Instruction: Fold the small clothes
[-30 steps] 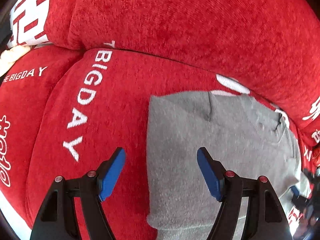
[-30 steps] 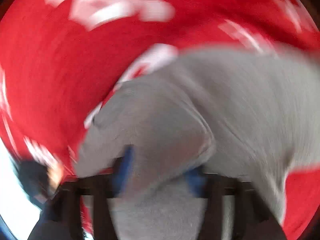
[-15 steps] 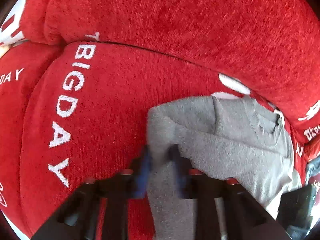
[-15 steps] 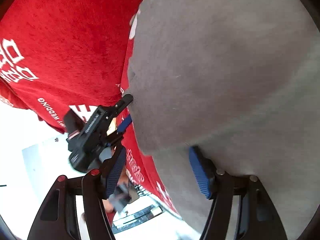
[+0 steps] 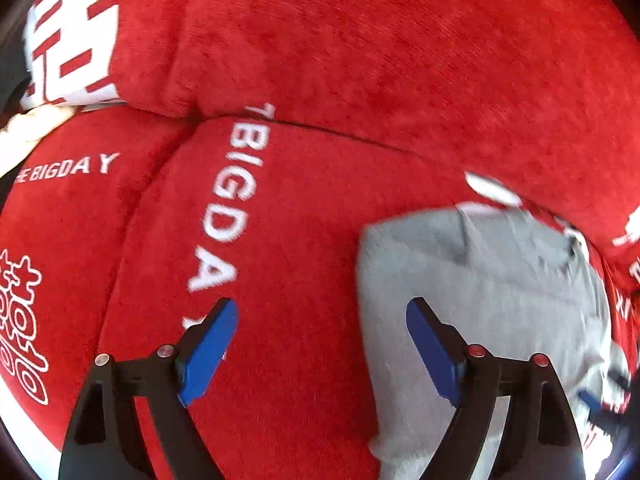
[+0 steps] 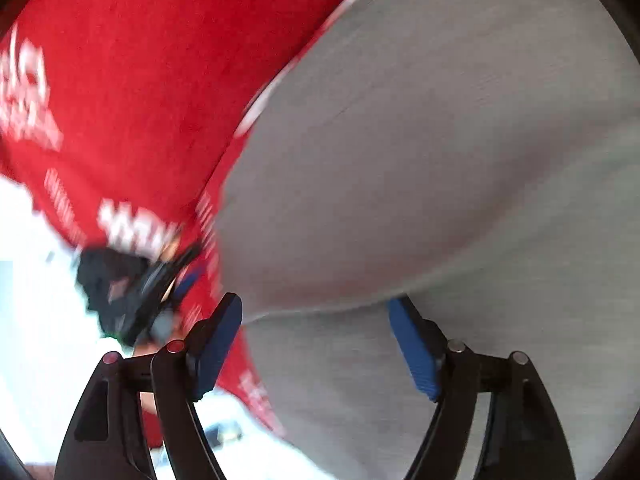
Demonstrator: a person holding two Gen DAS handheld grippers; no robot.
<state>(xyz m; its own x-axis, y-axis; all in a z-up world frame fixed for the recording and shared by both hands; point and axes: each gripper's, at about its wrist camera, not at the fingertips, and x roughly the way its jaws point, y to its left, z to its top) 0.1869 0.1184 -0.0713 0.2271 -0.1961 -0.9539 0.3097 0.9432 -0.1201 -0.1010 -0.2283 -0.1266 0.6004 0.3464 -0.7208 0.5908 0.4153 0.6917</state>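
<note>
A small grey garment (image 5: pixel 488 292) lies folded on a red sofa seat (image 5: pixel 304 216) with white lettering. My left gripper (image 5: pixel 320 320) is open and empty, its right blue finger over the garment's left edge, its left finger over the red seat. In the right wrist view the grey garment (image 6: pixel 440 168) fills the right side, a folded layer on top. My right gripper (image 6: pixel 316 320) is open above the fold's edge, holding nothing. The left gripper also shows in the right wrist view (image 6: pixel 136 292), blurred, at the garment's far edge.
The red sofa backrest (image 5: pixel 380 40) rises behind the seat. A seam (image 5: pixel 168 148) divides two seat cushions. A cream object (image 5: pixel 24 128) sits at the far left. A bright white floor (image 6: pixel 36 280) lies beyond the sofa's front edge.
My left gripper was shut on the garment's left edge half a second ago; it is now open and drawn back. The right gripper stays open over the folded layer, and its view has shifted.
</note>
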